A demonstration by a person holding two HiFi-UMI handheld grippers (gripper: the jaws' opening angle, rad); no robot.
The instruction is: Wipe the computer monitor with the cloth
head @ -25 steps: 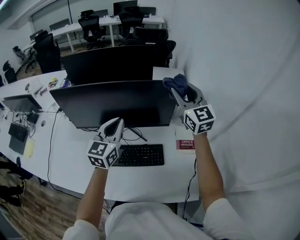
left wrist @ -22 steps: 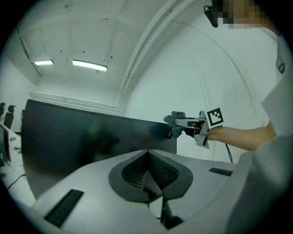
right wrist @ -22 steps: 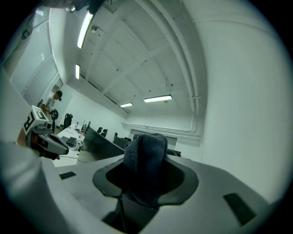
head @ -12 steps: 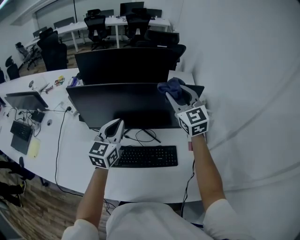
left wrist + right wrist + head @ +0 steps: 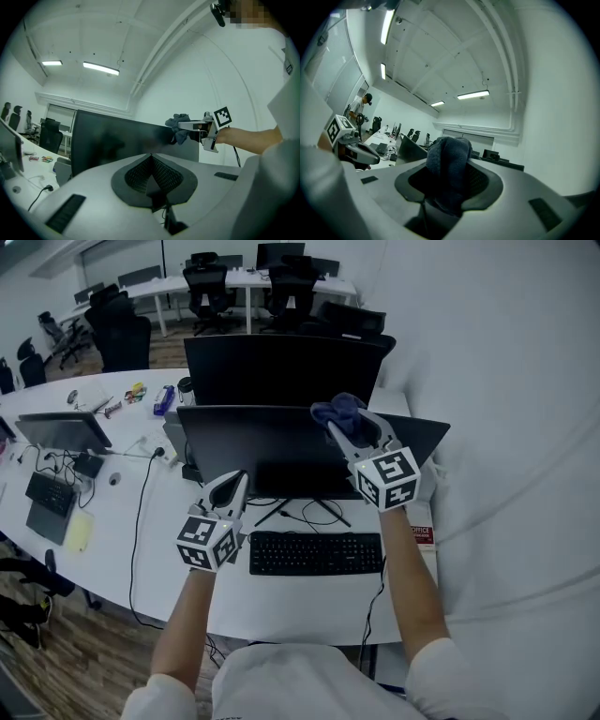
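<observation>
White tabletop [image 5: 309, 606] is curving through an open office, edged by wood flooring [image 5: 56, 652] at the left and a pale wall [image 5: 506, 427] at the right. Nearest the person, a black keyboard [image 5: 314, 552] is lying on the tabletop, with a small red-and-white box [image 5: 421, 534] just beside its right end. Above the keyboard's left end, the left tool [image 5: 231, 488] is hovering in front of the computer monitor [image 5: 272, 451], its jaws closed together with nothing between them. The right tool [image 5: 345, 427] is reaching to the monitor's upper edge, right of centre, its jaws clamping a bunched dark blue cloth [image 5: 339, 410] that is sitting at that edge. A second dark monitor [image 5: 281, 367] is standing just behind the first. Farther left along the tabletop, another screen [image 5: 64, 432], a small keyboard [image 5: 49, 493] and a yellow note [image 5: 79, 531] are resting among cables. Beyond them, black office chairs [image 5: 122, 334] are standing around more white desks [image 5: 187, 287].
</observation>
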